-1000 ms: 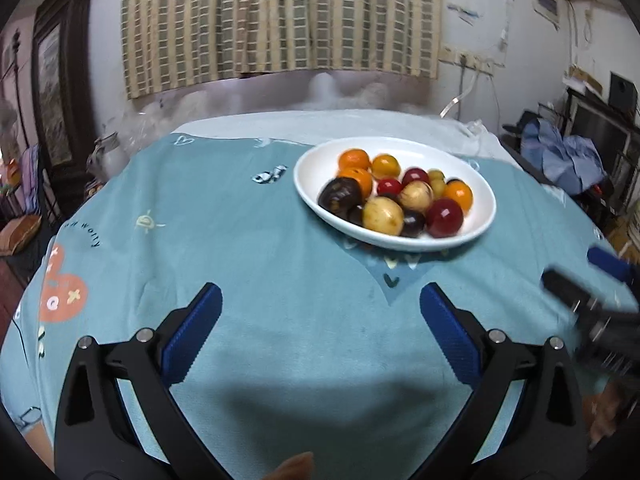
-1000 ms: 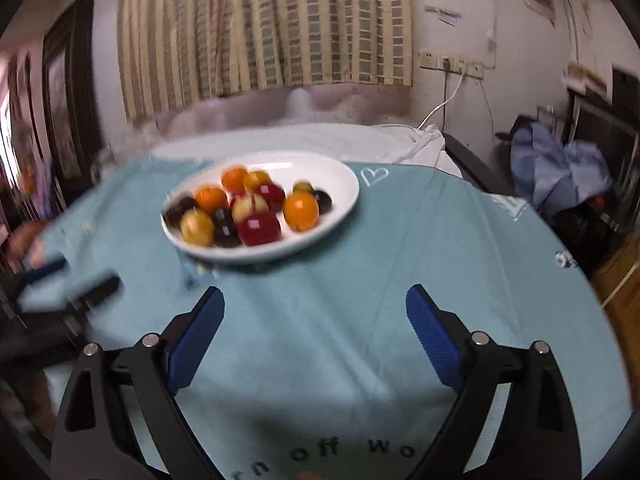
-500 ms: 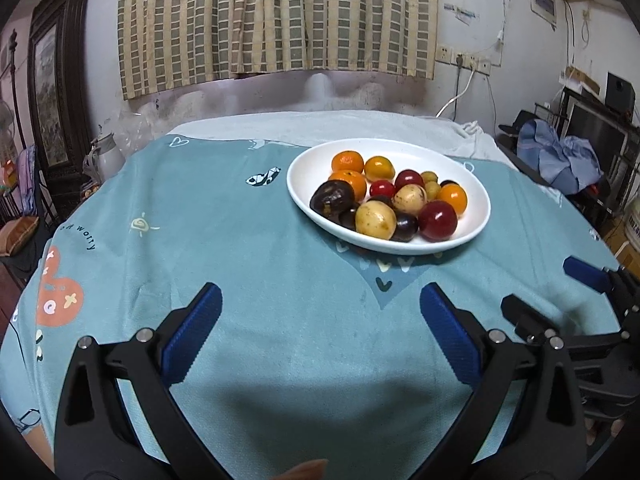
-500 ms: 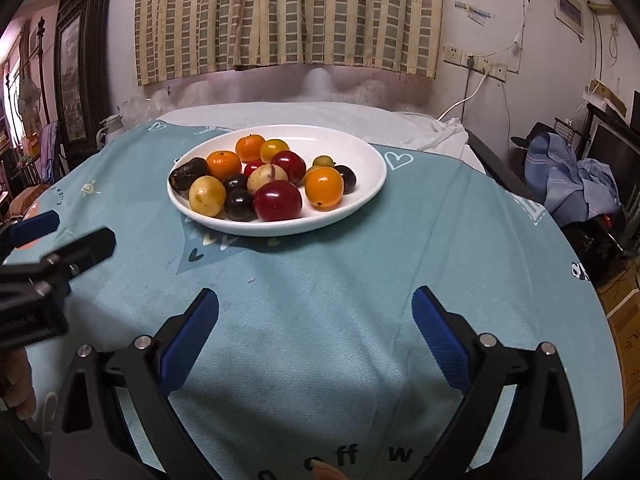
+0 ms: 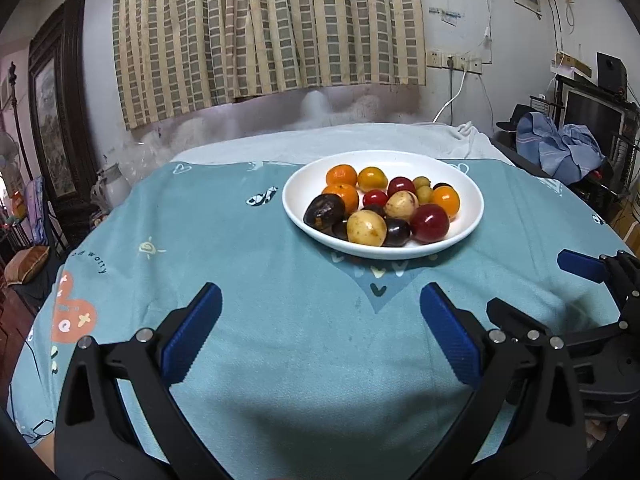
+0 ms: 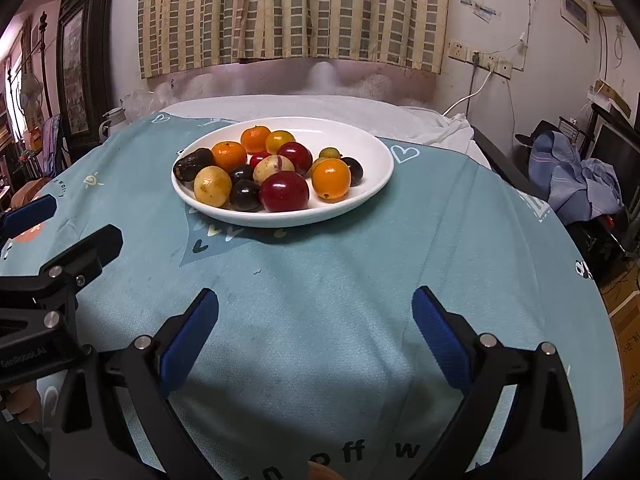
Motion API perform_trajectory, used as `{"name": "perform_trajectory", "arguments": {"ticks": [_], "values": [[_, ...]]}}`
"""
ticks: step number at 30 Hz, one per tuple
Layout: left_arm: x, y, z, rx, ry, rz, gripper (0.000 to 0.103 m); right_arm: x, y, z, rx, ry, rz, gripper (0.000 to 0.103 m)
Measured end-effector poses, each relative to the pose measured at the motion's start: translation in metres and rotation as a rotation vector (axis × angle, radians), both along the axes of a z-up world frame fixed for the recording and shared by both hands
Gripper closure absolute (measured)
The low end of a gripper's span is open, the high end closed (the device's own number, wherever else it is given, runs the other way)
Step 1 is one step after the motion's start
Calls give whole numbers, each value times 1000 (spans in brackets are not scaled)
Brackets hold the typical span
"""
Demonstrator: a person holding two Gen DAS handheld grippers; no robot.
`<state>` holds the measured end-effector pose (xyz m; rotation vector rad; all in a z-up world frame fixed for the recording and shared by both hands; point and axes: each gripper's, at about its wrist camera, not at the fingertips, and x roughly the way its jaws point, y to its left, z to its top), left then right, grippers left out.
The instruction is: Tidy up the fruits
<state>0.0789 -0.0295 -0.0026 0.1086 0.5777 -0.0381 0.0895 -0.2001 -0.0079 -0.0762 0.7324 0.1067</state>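
A white oval plate (image 5: 468, 196) stands on the teal tablecloth (image 5: 240, 264), holding several small fruits: oranges (image 5: 341, 175), red plums (image 5: 429, 224), dark plums (image 5: 324, 211) and a yellow fruit (image 5: 366, 228). The plate also shows in the right wrist view (image 6: 372, 148). My left gripper (image 5: 320, 320) is open and empty, above the cloth in front of the plate. My right gripper (image 6: 314, 320) is open and empty, also in front of the plate. Each gripper shows at the edge of the other's view.
The round table's edge falls away on all sides. A white cloth (image 5: 320, 140) covers its far side. Dark furniture with blue clothes (image 5: 560, 152) stands at the right. A framed picture (image 5: 52, 132) and clutter stand at the left. Curtains (image 5: 260, 28) hang behind.
Both grippers have moved nearer the plate and steadied; the right gripper has swung left so the plate sits more centred in its view. Both stay open.
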Motion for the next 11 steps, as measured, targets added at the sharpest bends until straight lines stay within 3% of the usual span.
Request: {"name": "perform_trajectory", "arguments": {"ticks": [11], "values": [[6, 1, -1, -26, 38, -23, 2, 1, -2, -2, 10, 13, -7, 5]]}}
